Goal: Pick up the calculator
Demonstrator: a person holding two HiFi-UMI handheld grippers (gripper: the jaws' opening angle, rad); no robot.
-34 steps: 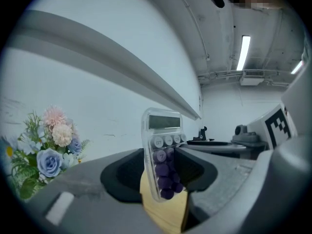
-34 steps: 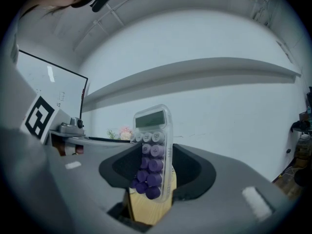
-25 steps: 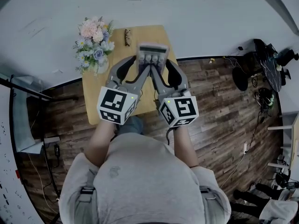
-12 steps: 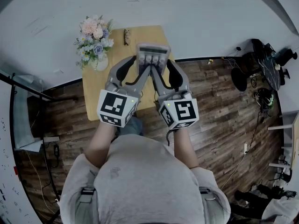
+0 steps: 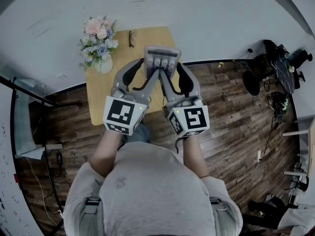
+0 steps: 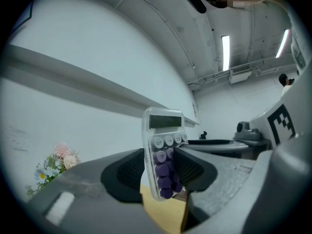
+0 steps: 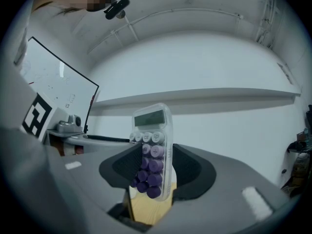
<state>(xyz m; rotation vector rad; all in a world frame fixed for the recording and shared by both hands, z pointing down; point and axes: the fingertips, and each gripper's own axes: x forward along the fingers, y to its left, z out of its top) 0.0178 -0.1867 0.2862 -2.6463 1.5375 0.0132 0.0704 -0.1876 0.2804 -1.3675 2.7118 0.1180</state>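
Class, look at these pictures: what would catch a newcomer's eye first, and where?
A clear calculator with purple keys, held by both the left tongs and right tongs above the wooden table. On the table's far left corner stands a vase of pastel flowers.

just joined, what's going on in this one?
A person holds a two-jaw gripper in each hand. The left gripper and the right gripper are both clamped on the keypad end of the same calculator, and its display end points away from the person. The calculator is off the wooden table, with the tabletop visible below it in both gripper views. A vase of flowers stands near the table's far left corner, not touched.
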